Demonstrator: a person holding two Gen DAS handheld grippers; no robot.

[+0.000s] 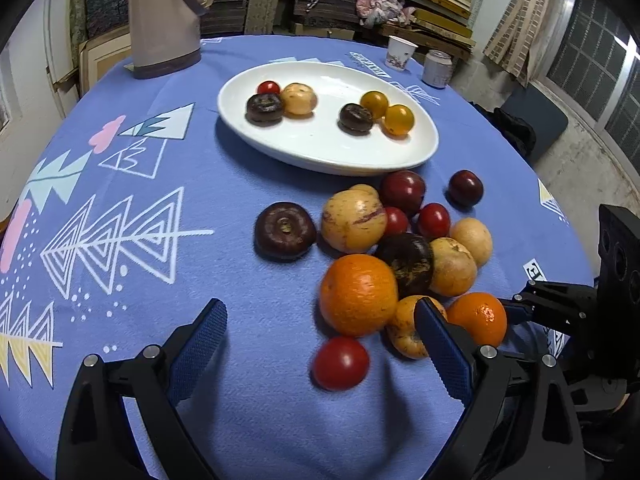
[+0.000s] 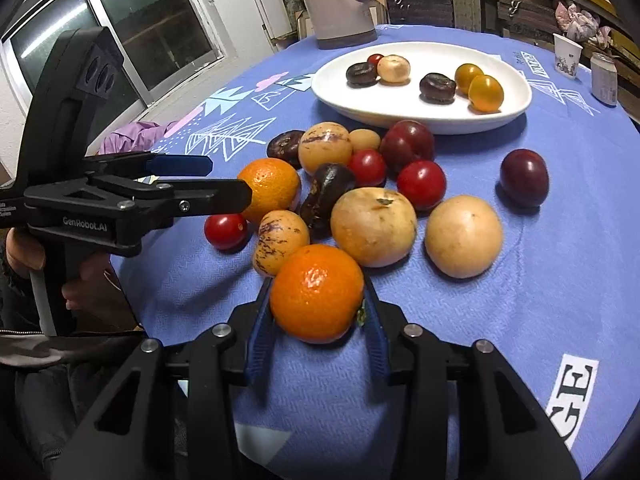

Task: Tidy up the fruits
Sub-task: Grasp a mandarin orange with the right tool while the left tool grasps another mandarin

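At bottom centre of the right wrist view, right gripper [image 2: 318,312] is clamping a tangerine [image 2: 317,292] on the blue cloth [image 2: 520,320]. Left gripper [image 1: 320,316] is hovering wide open, empty, beside an orange [image 1: 358,294]. White plate [image 1: 320,152] is sitting beyond the pile.

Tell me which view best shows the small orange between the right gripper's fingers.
The right wrist view: the small orange sits centred and near, both blue pads of the right gripper against its sides. The left wrist view shows it at the edge, partly behind a finger.
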